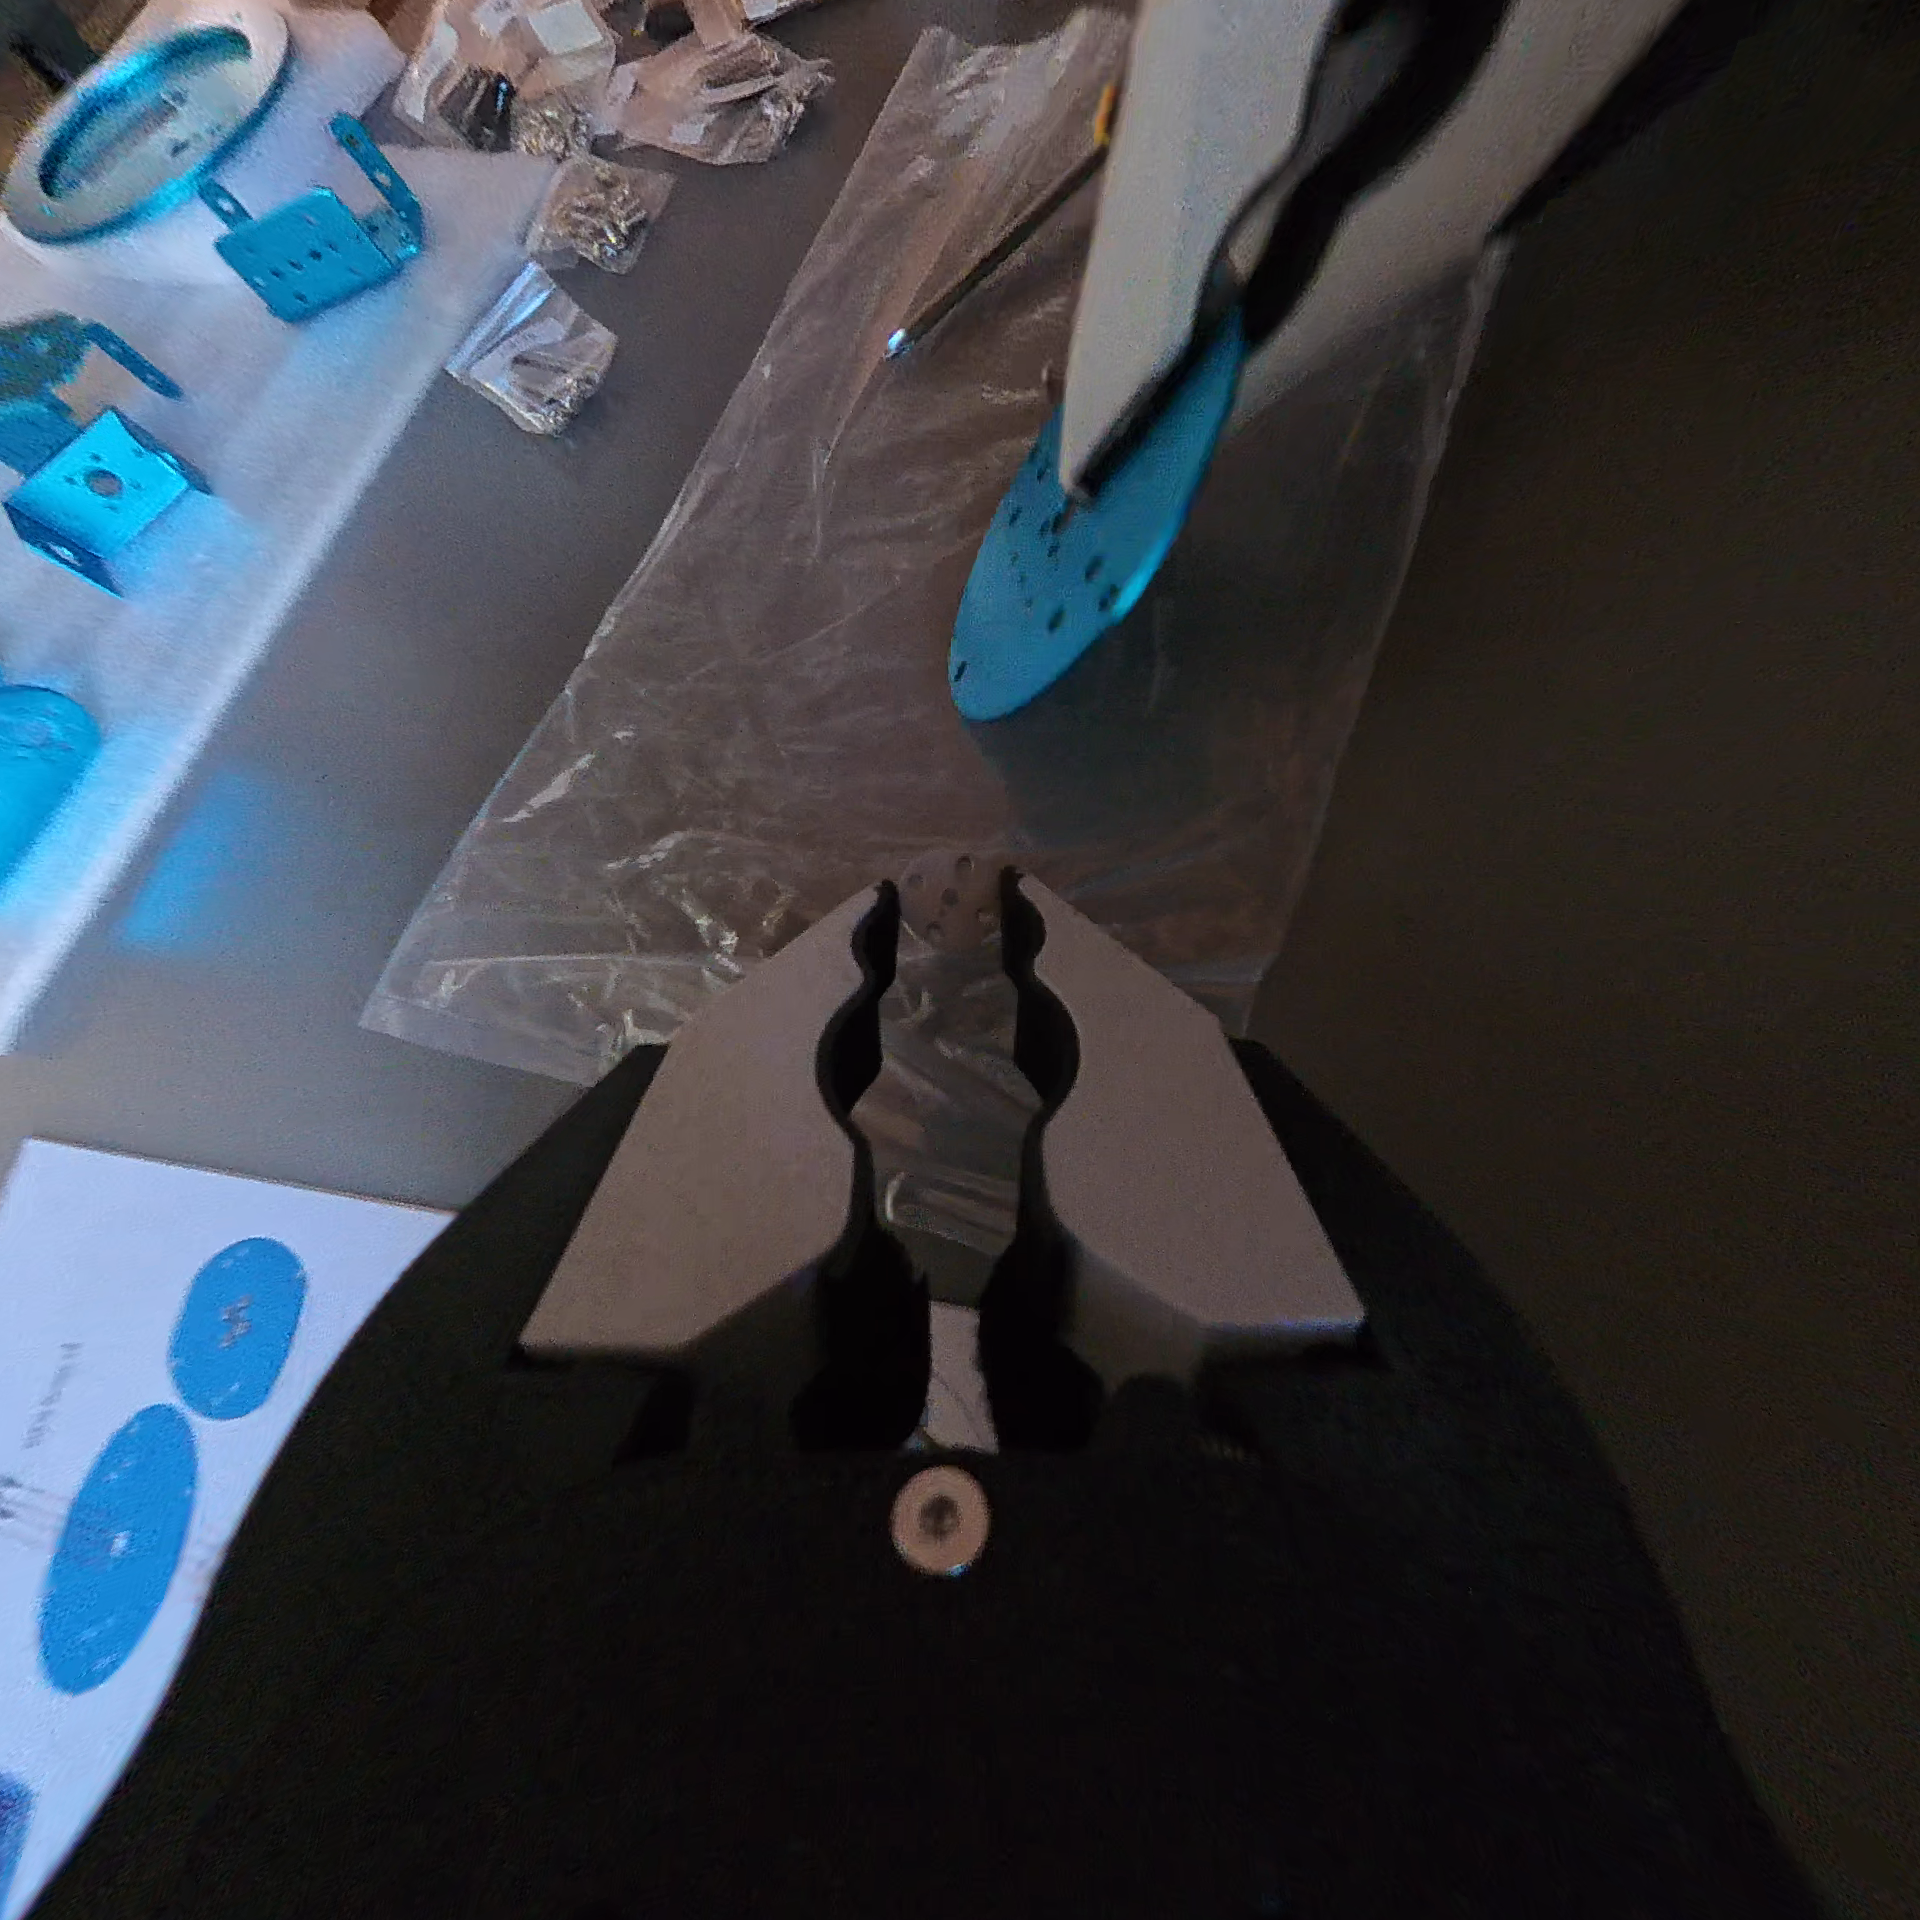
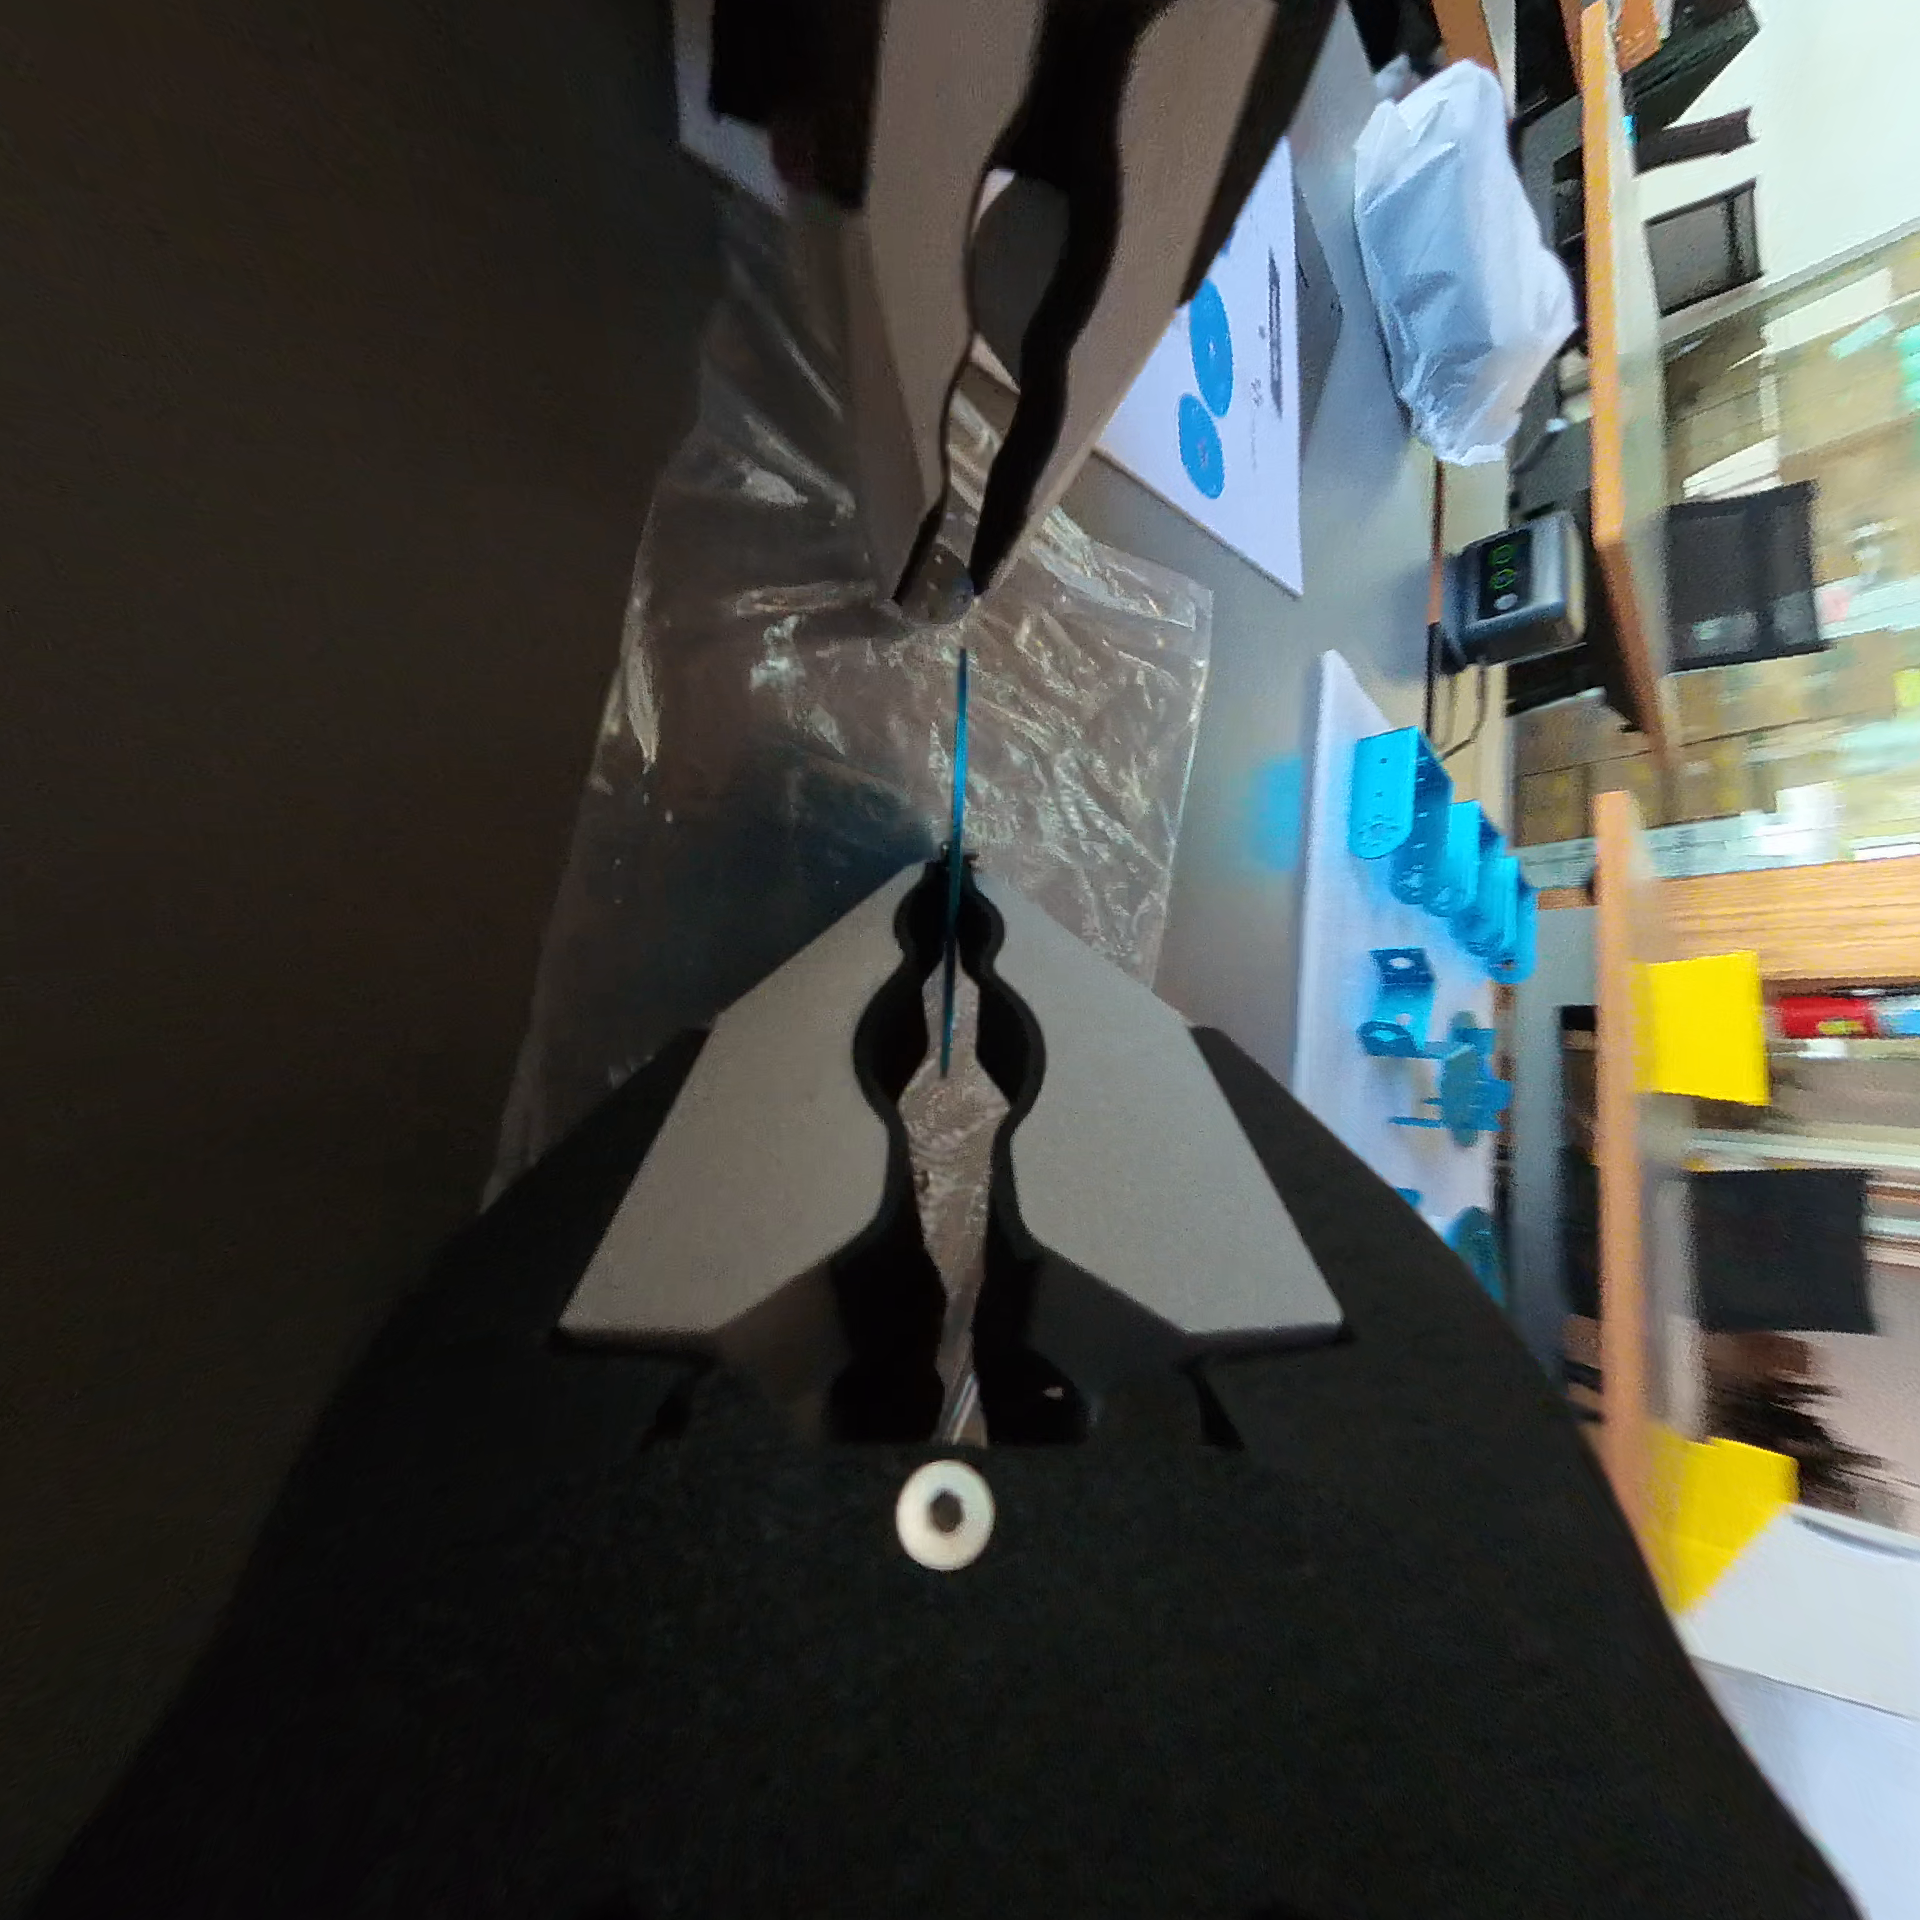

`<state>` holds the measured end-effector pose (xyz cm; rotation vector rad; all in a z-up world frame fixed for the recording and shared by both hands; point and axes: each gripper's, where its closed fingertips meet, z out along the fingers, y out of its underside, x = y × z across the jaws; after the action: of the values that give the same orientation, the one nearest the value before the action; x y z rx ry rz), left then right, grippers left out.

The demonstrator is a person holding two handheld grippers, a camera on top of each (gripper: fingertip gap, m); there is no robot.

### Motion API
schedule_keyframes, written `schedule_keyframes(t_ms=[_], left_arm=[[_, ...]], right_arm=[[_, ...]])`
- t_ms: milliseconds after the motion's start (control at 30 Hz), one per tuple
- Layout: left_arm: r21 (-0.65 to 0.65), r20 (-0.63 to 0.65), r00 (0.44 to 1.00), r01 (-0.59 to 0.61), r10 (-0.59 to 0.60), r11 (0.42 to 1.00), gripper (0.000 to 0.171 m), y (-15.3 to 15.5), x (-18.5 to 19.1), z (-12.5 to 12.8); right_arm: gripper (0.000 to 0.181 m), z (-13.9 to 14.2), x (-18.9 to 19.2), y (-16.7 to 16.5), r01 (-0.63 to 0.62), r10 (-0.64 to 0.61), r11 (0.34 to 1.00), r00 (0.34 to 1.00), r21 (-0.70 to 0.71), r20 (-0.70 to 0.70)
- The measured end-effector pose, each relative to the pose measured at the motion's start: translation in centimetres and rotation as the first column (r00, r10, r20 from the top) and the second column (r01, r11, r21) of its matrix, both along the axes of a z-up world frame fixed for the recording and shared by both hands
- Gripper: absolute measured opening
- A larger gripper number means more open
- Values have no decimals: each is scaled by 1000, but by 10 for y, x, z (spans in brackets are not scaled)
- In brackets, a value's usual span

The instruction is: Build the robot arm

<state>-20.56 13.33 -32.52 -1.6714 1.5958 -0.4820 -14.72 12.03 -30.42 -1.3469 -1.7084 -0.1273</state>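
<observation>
My right gripper (image 2: 951,873) is shut on a thin blue round plate with small holes (image 2: 957,769), seen edge-on here. In the left wrist view the same plate (image 1: 1081,582) hangs tilted from the right gripper (image 1: 1086,473) above a clear plastic bag (image 1: 779,675). My left gripper (image 1: 949,896) is nearly closed on a small grey perforated piece (image 1: 951,902) at its tips, just over the bag's near edge. In the right wrist view the left gripper (image 2: 940,587) comes in from the top, tips pinched on that dark piece, close to the blue plate's far edge.
A screwdriver (image 1: 977,281) lies on the bag. Blue metal brackets (image 1: 322,239) and a blue ring (image 1: 145,125) sit on a white sheet at the left, beside small bags of screws (image 1: 540,353). A printed paper sheet (image 1: 156,1403) lies near left. Shelves (image 2: 1621,935) stand beyond the grey table (image 1: 436,644). The left gripper's tips are roughly 7 cm from the right gripper's.
</observation>
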Motion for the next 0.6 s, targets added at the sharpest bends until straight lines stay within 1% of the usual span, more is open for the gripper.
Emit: schedule_keyframes(t_ms=[100,200,300,333,367,400,467,533,600], left_arm=[[-106,47,998,-25,30,994,19,-1,2,4],[-199,91,994,-39,58,979,19,-5,4,6],[-274,170,978,-74,124,959,19,-4,6,15],[-297,217,964,-84,153,951,19,-2,7,23],[-307,267,948,-84,171,948,19,0,7,32],[-275,307,935,-91,177,957,19,2,7,42],[-112,312,939,-114,144,987,19,5,7,53],[9,301,949,-100,93,995,19,1,11,61],[120,279,959,-86,49,989,19,-2,15,66]], right_arm=[[0,-2,-3,-1,-24,20,997,999,77,42],[0,0,-5,-2,-29,26,996,999,83,34],[0,9,-8,-4,-36,39,997,999,72,-37],[0,11,-10,-6,-43,45,999,995,33,-85],[0,14,-13,-9,-55,49,998,988,-36,-149],[0,19,-15,-12,-73,44,990,973,-117,-226],[0,37,-19,-20,-149,22,947,913,-284,-407],[0,56,-22,-28,-275,-40,845,822,-458,-568],[0,73,-20,-32,-399,-117,729,727,-556,-676]])
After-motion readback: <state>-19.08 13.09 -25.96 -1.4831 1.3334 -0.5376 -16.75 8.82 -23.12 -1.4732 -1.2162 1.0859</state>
